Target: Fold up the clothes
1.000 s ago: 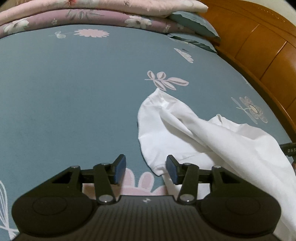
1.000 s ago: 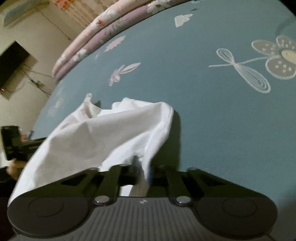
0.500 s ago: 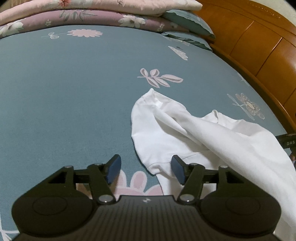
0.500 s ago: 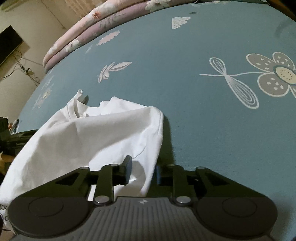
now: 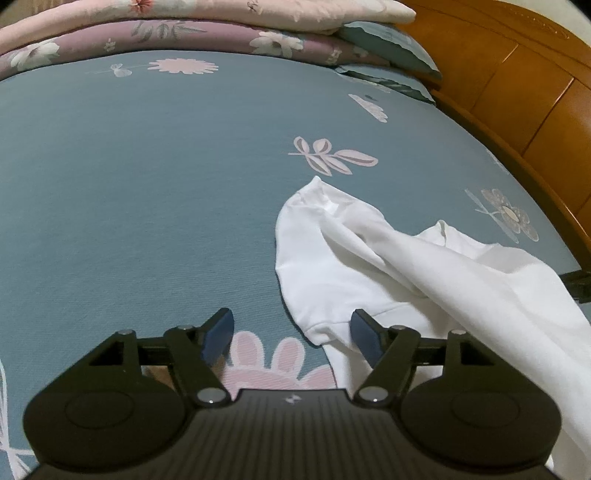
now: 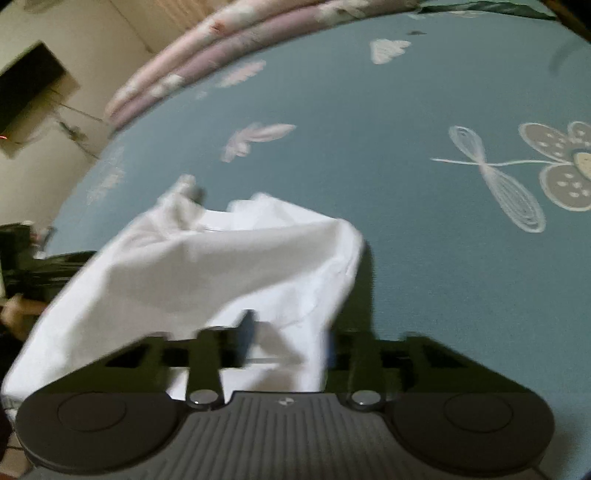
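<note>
Our white shirt lies crumpled on the blue flowered bed sheet, one side pulled up off it. Our right tongs are closing with a fold of the shirt between them (the picture is blurry, so we cannot tell if they pinch it). Our left tongs are opening wide, with the shirt's hem by one finger. Pink quilts sit far back.

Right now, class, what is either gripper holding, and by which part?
The left gripper holds nothing; its jaws are opening beside the white garment. The right gripper is closing with the garment's edge between its jaws; whether it grips cannot be told.
</note>
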